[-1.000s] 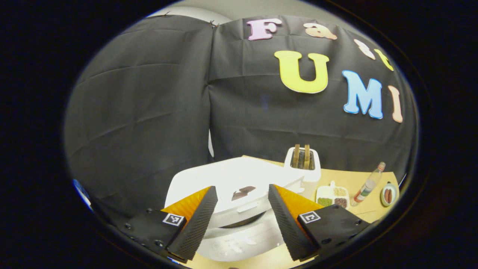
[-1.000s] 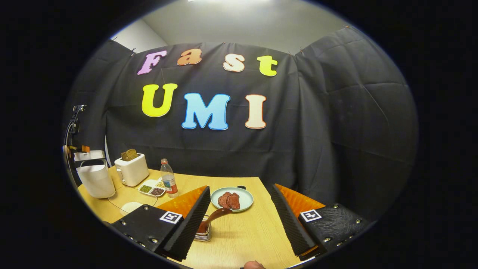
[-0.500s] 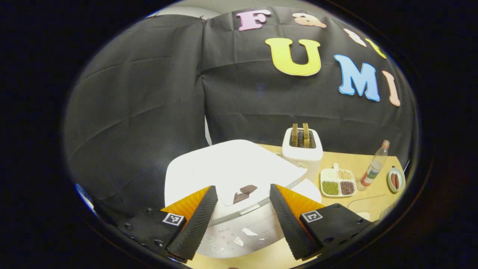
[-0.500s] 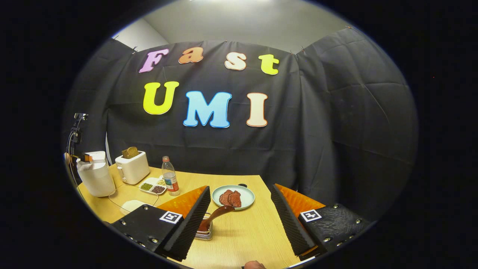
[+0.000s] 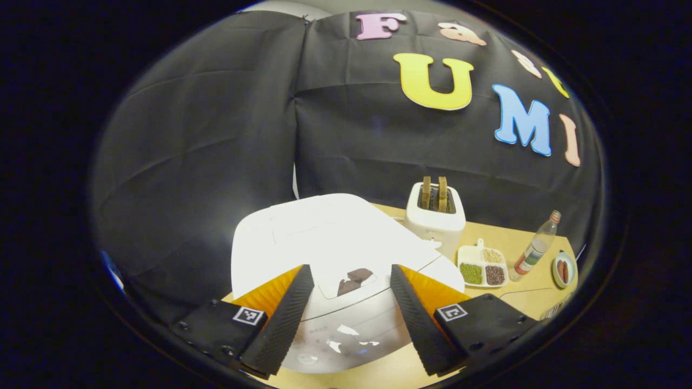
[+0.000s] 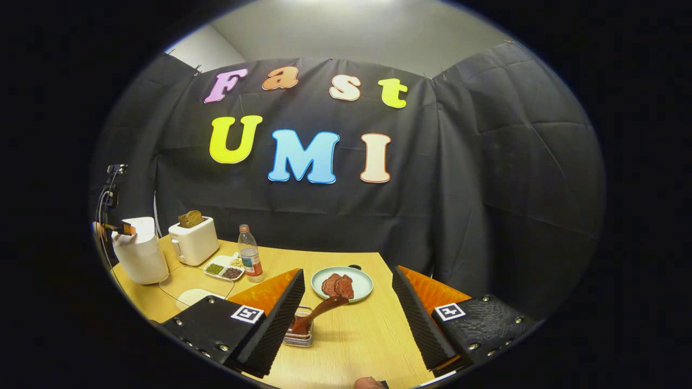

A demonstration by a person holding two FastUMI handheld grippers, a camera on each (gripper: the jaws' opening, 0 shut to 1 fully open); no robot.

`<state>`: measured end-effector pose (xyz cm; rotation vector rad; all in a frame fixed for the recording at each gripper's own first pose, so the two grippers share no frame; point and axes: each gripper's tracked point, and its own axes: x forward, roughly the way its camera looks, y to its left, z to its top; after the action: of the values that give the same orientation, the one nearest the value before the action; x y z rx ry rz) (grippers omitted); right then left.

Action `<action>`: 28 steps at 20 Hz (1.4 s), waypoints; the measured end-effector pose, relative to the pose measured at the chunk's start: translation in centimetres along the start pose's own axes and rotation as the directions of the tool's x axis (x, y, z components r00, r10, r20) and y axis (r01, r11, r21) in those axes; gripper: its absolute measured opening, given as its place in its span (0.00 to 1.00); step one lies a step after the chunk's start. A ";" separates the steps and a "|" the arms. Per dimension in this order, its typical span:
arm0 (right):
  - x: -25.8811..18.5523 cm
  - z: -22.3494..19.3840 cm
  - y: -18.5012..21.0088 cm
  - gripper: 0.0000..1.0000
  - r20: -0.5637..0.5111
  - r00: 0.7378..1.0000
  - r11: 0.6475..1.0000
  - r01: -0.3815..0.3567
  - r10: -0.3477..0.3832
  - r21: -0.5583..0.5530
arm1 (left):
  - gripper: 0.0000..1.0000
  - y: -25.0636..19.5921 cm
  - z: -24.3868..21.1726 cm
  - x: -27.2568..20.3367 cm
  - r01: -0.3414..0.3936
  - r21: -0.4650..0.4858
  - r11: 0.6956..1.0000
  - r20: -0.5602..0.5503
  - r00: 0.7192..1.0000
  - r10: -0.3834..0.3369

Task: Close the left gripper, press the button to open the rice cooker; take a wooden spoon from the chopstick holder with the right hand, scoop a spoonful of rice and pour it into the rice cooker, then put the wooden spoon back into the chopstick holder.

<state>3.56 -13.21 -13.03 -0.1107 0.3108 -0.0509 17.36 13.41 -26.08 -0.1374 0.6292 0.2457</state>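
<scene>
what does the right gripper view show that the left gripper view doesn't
Right gripper view: the right gripper, open, with a wooden spoon leaning in the chopstick holder just ahead. Left gripper view: the left gripper, open above the rice cooker, whose control panel faces the camera. Both: rice cooker, toaster with bread, divided dish of grains, bottle, wooden table.

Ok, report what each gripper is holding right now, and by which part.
Nothing is held. The left gripper is open above the rice cooker; the right gripper is open, the wooden spoon untouched between its fingers.
</scene>
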 end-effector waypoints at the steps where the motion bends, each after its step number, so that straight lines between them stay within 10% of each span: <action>1: 0.0 -0.2 0.4 0.99 -0.003 1.000 1.000 -0.006 0.006 0.000 | 1.00 0.1 0.0 -0.1 0.011 -0.026 1.000 -0.010 1.000 -0.012; 11: -0.2 4.1 5.3 0.99 0.079 0.995 0.998 -0.068 0.068 0.000 | 0.98 1.8 4.0 -2.8 0.050 -0.017 0.999 0.129 0.991 -0.047; 15: -1.0 7.5 8.3 0.99 0.146 0.984 0.993 -0.111 0.104 0.042 | 0.97 0.7 8.6 -8.9 0.060 0.119 0.991 0.298 0.950 -0.093; 28: -4.8 12.7 16.6 0.99 0.322 0.926 0.970 -0.230 0.196 0.072 | 0.97 -3.4 9.2 -26.4 0.181 0.144 0.973 0.535 0.813 -0.231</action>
<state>3.45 4.90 -1.54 0.0251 -0.0002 0.1655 2.87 7.08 -2.81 -0.0452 0.0434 0.0373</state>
